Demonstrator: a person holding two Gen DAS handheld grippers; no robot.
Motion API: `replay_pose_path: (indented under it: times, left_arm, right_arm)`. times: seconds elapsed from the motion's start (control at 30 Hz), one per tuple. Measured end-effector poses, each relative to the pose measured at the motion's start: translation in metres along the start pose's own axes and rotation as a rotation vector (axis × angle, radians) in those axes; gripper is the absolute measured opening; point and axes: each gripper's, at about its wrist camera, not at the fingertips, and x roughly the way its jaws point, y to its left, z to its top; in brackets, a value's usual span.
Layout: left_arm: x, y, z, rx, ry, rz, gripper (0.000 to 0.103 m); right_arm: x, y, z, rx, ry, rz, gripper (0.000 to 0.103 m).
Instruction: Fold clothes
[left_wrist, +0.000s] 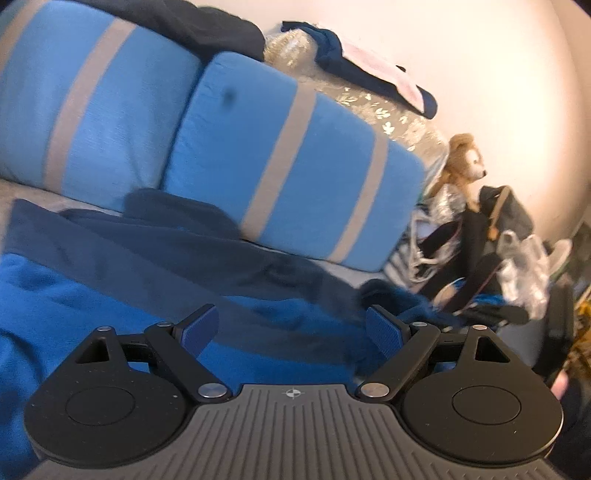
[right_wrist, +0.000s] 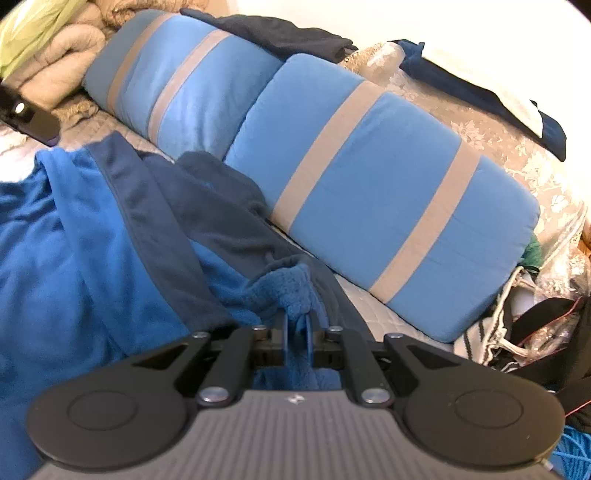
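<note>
My right gripper (right_wrist: 296, 332) jaws pinch a thin fleecy edge of the blue fleece garment with navy trim (right_wrist: 92, 236); it may slip. Left gripper (left_wrist: 291, 328) jaws are spread, hovering over the garment near the blue grey-striped cushion (left_wrist: 295, 166), so the unsupported cloth could bunch.

Pale wall (left_wrist: 480, 55) behind; two blue striped cushions (right_wrist: 388, 192) lean on a grey quilted mattress (right_wrist: 391, 314).

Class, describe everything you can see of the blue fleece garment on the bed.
The blue fleece garment looks soft and fuzzy, bright blue with dark navy bands. It lies rumpled and unfolded on the quilted bed cover, against the striped blue cushions. The right gripper is shut on a fluffy fold; the left gripper hovers open above it.
</note>
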Motion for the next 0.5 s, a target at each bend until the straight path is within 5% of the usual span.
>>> replay_pose_path:
  times: [0.13, 0.33, 0.5]
  left_arm:
    - [0.028, 0.014, -0.003, -0.110, 0.053, -0.069, 0.088]
    - [0.067, 0.049, -0.030, -0.434, 0.181, -0.320, 0.088]
    - [0.074, 0.045, -0.032, -0.463, 0.223, -0.354, 0.088]
  right_arm:
    - [0.003, 0.010, 0.009, 0.016, -0.017, 0.017, 0.010]
    - [0.004, 0.039, 0.018, -0.025, -0.039, 0.059, 0.010]
    - [0.005, 0.064, 0.025, -0.064, -0.058, 0.091, 0.010]
